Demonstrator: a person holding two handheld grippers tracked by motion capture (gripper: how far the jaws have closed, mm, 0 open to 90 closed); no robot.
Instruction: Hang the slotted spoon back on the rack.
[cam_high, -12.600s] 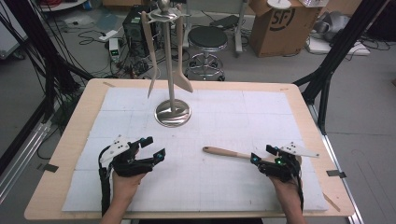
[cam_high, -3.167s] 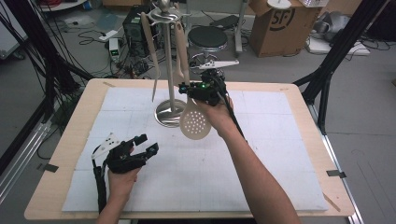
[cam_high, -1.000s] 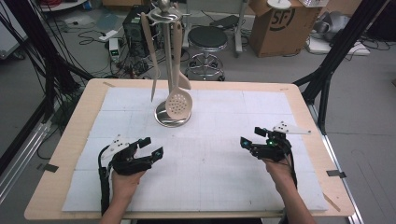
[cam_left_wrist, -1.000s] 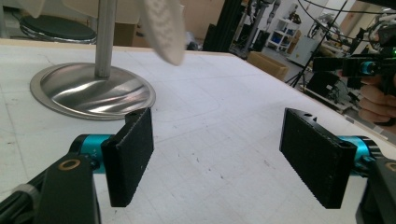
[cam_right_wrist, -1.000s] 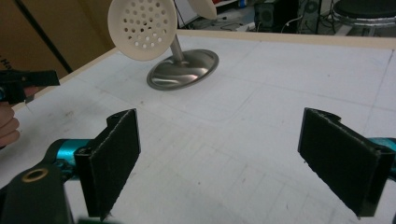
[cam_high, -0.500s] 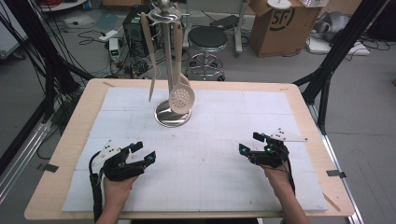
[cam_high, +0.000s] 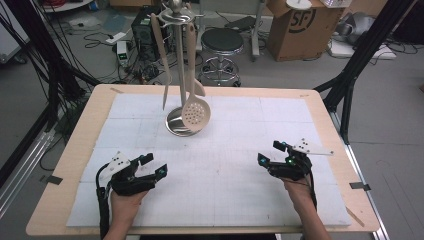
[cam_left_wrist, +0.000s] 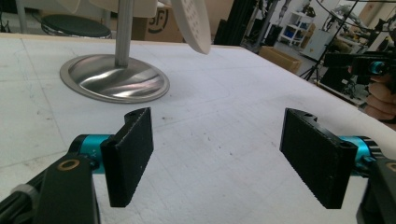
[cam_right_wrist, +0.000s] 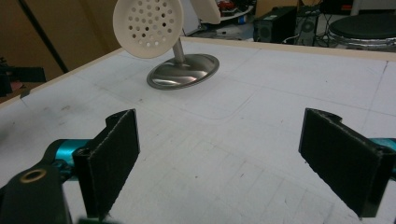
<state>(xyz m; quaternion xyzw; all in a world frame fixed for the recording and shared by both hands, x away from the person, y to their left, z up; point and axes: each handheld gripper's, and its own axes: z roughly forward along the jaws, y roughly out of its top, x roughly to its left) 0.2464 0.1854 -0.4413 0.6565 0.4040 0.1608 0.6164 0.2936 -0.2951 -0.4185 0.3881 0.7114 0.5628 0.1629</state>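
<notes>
Slotted spoon (cam_high: 195, 113) hangs on the utensil stand (cam_high: 178, 65), head just above the stand's round steel base, at about 12 o'clock on the white mat (cam_high: 225, 200). Two other utensils hang beside it on the same rack. Left gripper (cam_high: 156, 167) rests on the mat at 8 o'clock, jaws wide open, nothing between them. Right gripper (cam_high: 267, 154) sits at 4 o'clock, jaws also spread apart and empty. Both grippers well apart from the stand. Stool (cam_high: 221, 42) on the floor beyond the table's 12 o'clock edge.
</notes>
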